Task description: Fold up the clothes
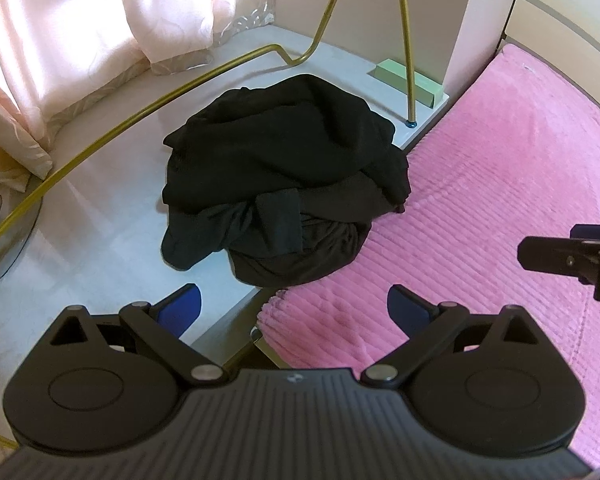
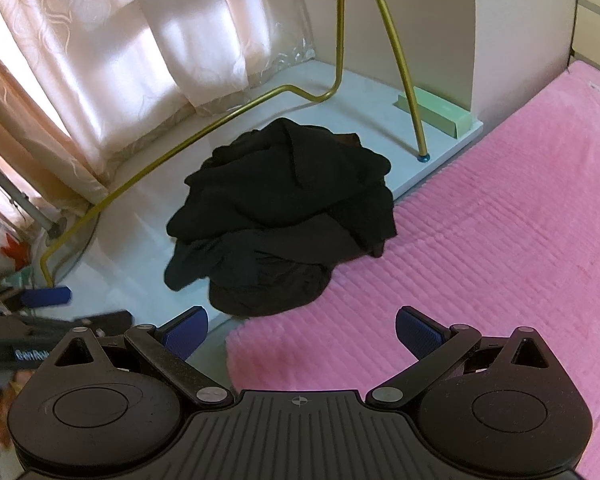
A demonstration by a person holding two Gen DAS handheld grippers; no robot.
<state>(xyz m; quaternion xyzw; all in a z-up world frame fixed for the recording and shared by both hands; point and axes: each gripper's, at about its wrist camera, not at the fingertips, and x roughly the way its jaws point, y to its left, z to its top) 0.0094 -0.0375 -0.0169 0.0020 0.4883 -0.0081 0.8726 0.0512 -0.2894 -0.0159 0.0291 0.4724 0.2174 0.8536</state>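
A heap of black clothes [image 1: 288,184] lies crumpled on a pale ledge [image 1: 112,216], its near-right edge spilling onto the pink ribbed blanket [image 1: 500,200] that covers the bed beside it. The left gripper [image 1: 294,306] hangs short of the heap with its blue-padded jaws spread wide and nothing between them; the right gripper [image 2: 302,328] is likewise held apart from the heap, jaws spread and empty, above the blanket's near corner. A gold metal tube frame [image 1: 140,110] curves along the ledge behind and to the left of the clothes, with one upright leg ending in a blue foot [image 1: 411,123] just beyond the heap. A pale green block [image 1: 408,82] rests against the wall behind that leg. Peach curtains [image 1: 100,20] hang at the far left.
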